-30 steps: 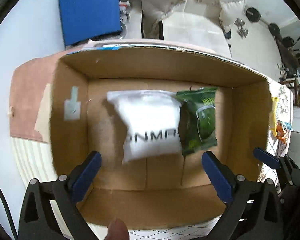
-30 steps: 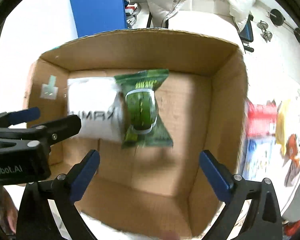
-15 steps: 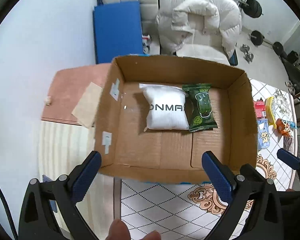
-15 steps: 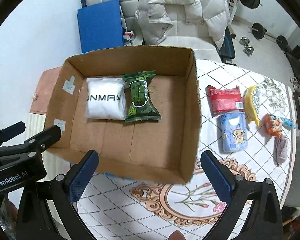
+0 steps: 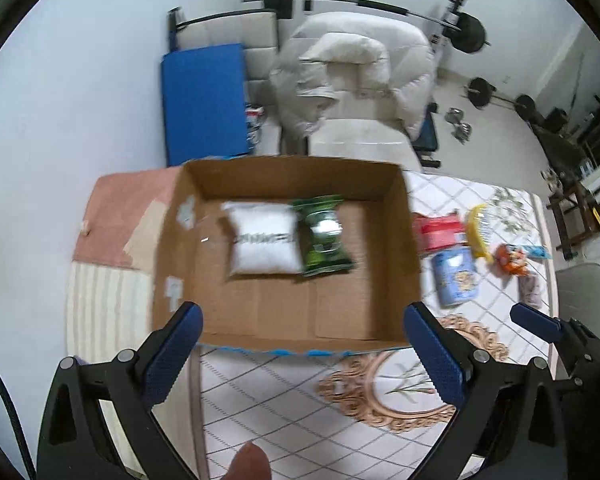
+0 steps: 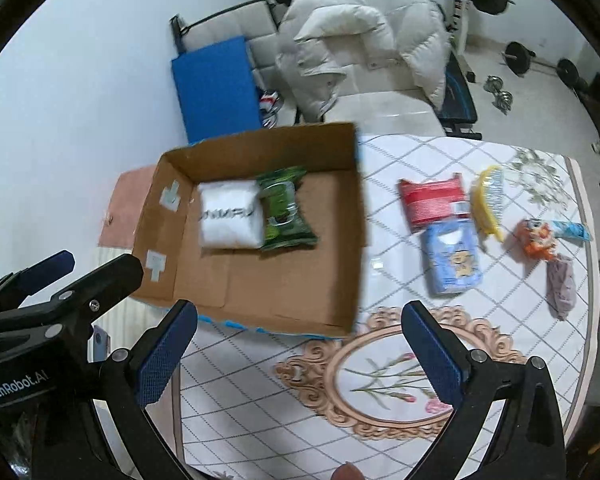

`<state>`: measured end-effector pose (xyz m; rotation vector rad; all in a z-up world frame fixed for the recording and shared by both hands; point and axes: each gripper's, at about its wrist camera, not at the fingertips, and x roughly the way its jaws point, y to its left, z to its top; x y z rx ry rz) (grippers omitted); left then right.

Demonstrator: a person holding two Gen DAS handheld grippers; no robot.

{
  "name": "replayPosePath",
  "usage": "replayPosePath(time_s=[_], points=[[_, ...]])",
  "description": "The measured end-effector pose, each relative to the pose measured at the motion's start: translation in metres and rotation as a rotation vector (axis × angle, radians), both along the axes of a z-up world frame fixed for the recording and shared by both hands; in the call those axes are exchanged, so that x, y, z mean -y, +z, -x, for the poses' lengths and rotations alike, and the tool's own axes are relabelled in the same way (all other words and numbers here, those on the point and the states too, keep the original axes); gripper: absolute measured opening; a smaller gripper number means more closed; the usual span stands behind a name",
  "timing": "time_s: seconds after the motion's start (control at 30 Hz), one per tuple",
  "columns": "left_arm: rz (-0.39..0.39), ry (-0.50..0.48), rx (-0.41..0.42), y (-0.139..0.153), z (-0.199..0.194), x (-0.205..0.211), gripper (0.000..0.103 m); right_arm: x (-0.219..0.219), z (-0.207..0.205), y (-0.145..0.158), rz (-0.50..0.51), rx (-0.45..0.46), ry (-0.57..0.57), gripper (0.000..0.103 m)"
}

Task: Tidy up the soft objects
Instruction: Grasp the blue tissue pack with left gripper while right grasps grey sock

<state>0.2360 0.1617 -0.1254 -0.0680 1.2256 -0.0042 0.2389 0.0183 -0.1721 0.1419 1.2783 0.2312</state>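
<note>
An open cardboard box stands on the table. Inside it lie a white soft pack and a green pack, side by side at the back. On the table to the right lie a red pack, a blue pack, a yellow brush, an orange toy and a grey cloth. My left gripper is open and empty, held high before the box. My right gripper is open and empty, also high, near the box's front right corner.
The table has a patterned white cloth. A pink mat lies left of the box. Behind the table are a chair with a white down jacket, a blue pad and barbell weights.
Both grippers have pulled up and back out of the box, which now looks much smaller. The two packs stay in the box. The items right of the box have come into view.
</note>
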Motion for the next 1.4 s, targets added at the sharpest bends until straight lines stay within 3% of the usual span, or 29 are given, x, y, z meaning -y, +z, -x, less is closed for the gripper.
replayPosePath(time_s=[0.23, 0.37, 0.5, 0.83, 1.13, 1.17, 1.23, 1.3, 1.33, 1.4], points=[[0.034, -0.089, -0.088, -0.013, -0.039, 0.113, 0.103, 0.136, -0.014, 0.004, 0.074, -0.032, -0.135, 0.103], [0.044, -0.16, -0.188, -0.054, -0.065, 0.181, 0.103, 0.233, -0.024, -0.014, 0.141, -0.075, -0.236, 0.103], [0.036, -0.189, -0.31, -0.114, -0.091, 0.232, 0.103, 0.302, -0.041, -0.046, 0.168, -0.147, -0.258, 0.103], [-0.01, -0.179, -0.558, -0.235, -0.116, 0.269, 0.103, 0.377, -0.068, -0.141, 0.23, -0.303, -0.225, 0.103], [0.073, -0.074, -0.701, -0.294, -0.12, 0.26, 0.102, 0.394, -0.071, -0.205, 0.192, -0.415, -0.188, 0.103], [0.073, -0.066, -0.695, -0.295, -0.119, 0.259, 0.094, 0.394, -0.072, -0.21, 0.191, -0.424, -0.182, 0.103], [0.061, -0.049, -0.666, -0.292, -0.118, 0.256, 0.088, 0.395, -0.072, -0.218, 0.199, -0.438, -0.172, 0.103], [0.029, -0.057, -0.638, -0.286, -0.117, 0.257, 0.065, 0.396, -0.073, -0.222, 0.2, -0.435, -0.171, 0.103], [0.015, -0.067, -0.624, -0.283, -0.116, 0.258, 0.059, 0.398, -0.073, -0.222, 0.203, -0.43, -0.173, 0.099], [0.004, -0.081, -0.613, -0.279, -0.114, 0.26, 0.047, 0.398, -0.072, -0.223, 0.216, -0.429, -0.178, 0.081]])
